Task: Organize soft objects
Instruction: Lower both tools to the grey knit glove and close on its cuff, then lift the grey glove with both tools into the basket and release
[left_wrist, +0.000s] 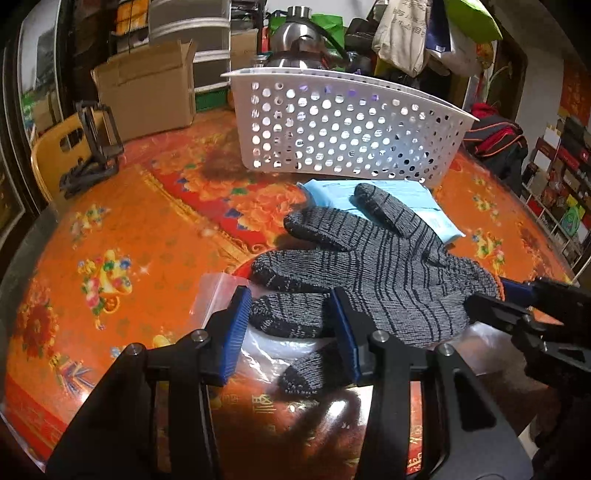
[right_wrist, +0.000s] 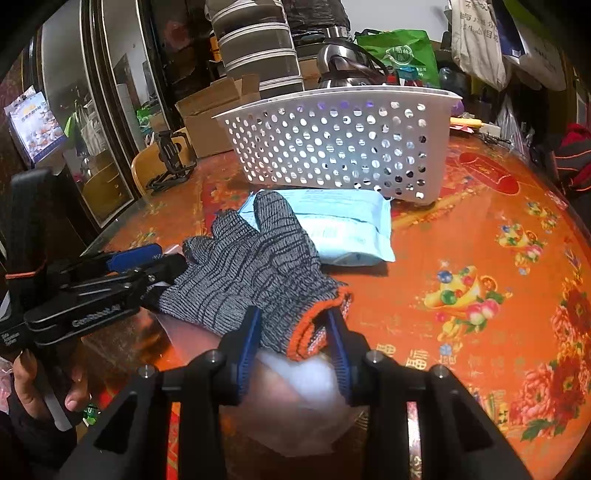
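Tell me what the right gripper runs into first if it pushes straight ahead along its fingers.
The right gripper is already clamped on the grey knit glove's orange cuff, so it would push the glove first. Beyond that, probably the light blue tissue pack, then the white perforated basket; depth is uncertain.

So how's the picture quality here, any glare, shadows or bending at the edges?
Left wrist view: fisheye curves the white perforated basket; shadow darkens the foreground under the left gripper. Right wrist view: sharp grey knit glove, glare on clear plastic bag, black vignetted corners.
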